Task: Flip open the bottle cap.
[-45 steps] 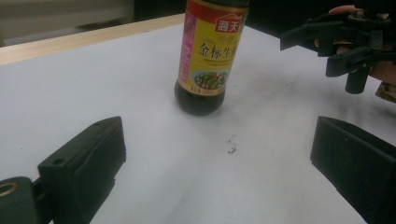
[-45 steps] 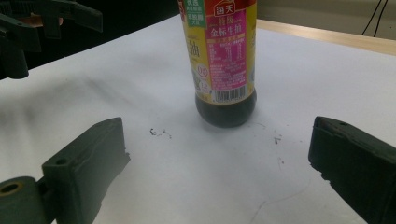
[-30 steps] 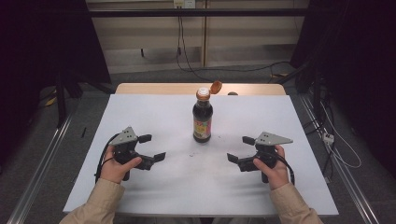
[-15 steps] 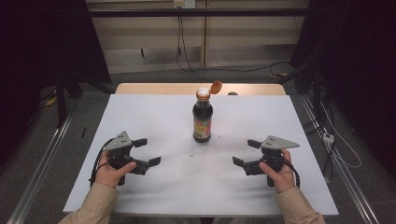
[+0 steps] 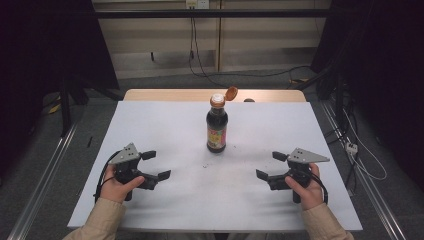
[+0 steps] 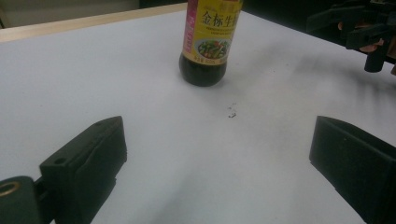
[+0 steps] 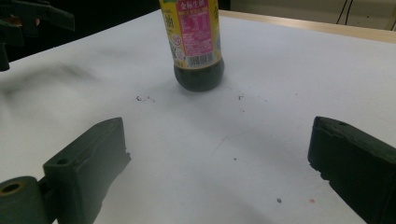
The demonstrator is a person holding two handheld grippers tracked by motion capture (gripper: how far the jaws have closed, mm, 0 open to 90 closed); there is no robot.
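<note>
**Bottle upright between my two spread grippers**

I hold my left gripper (image 5: 152,165) low over the near left part of the white table (image 5: 165,125), and its jaws stand wide apart with nothing between them. My right gripper (image 5: 270,165) sits over the near right part, its jaws spread just as wide and gripping nothing. Both point inward toward the middle of the table.

The dark sauce bottle (image 5: 217,127) stands upright in the middle, farther from me than both grippers and well apart from each. Its orange flip cap (image 5: 231,93) is tipped open and hangs off to the right of the neck. In the left gripper view the bottle (image 6: 208,44) stands at the far end beyond my jaws, its yellow and pink label facing me, and my other gripper (image 6: 362,28) shows at the far right. A few dark specks (image 6: 231,112) lie on the table near the bottle's base
</note>
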